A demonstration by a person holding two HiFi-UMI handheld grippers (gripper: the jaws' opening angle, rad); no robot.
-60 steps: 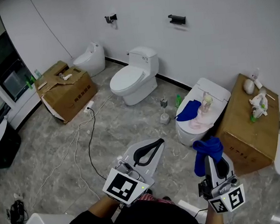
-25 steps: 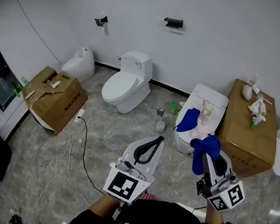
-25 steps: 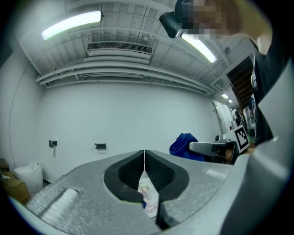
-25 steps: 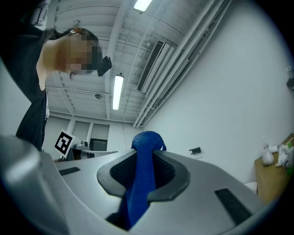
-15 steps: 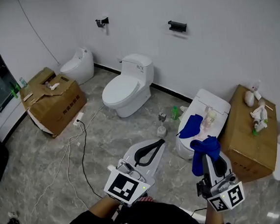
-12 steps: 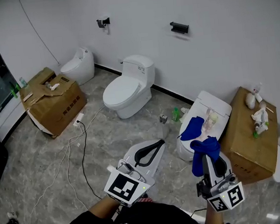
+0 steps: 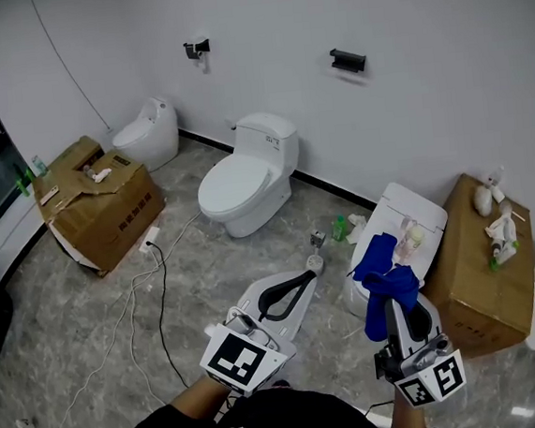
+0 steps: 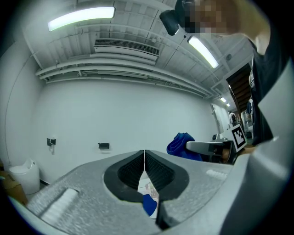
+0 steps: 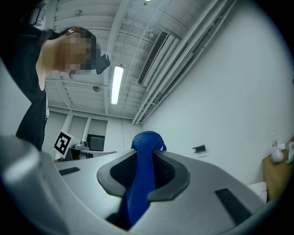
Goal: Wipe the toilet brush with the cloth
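Observation:
In the head view my right gripper (image 7: 397, 307) is shut on a blue cloth (image 7: 391, 286), which bunches above its tips. In the right gripper view the blue cloth (image 9: 140, 176) runs between the pads and sticks out past my right gripper (image 9: 143, 158). My left gripper (image 7: 307, 276) is shut with nothing in it, and in its own view my left gripper (image 8: 144, 160) has its pads pressed together. Just beyond its tips stands what looks like the toilet brush (image 7: 316, 258), a short handle in a small white holder on the floor.
A low toilet (image 7: 416, 211) at the right carries a second blue cloth (image 7: 375, 250) and a bottle. Beside it stands a cardboard box (image 7: 470, 264) with bottles. A white toilet (image 7: 241, 178), another box (image 7: 97, 201), floor cables (image 7: 150, 267) and a green bottle (image 7: 341, 227) lie around.
Both grippers have moved forward toward the low toilet at the right, so the brush holder and that toilet lie closer to their tips. The right gripper keeps hold of the cloth.

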